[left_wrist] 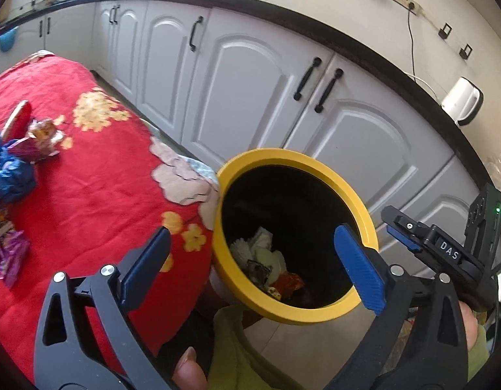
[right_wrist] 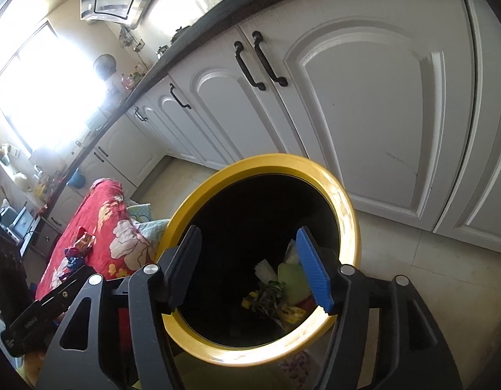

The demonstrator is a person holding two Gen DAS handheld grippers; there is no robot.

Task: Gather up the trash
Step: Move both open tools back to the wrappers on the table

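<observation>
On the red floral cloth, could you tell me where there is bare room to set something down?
The red floral cloth is bare between the wrappers at its left edge and the yellow-rimmed bin at its right corner. The left edge is crowded.

White kitchen cabinets [left_wrist: 250, 74] with arched door panels and black handles [left_wrist: 307, 78] run along the far side under a dark countertop [left_wrist: 364, 48]. A white kettle [left_wrist: 463, 100] stands on the counter at the right, a wall socket [left_wrist: 406, 0] with a cord above it. A bright window [right_wrist: 45, 91] lights the far left.
</observation>
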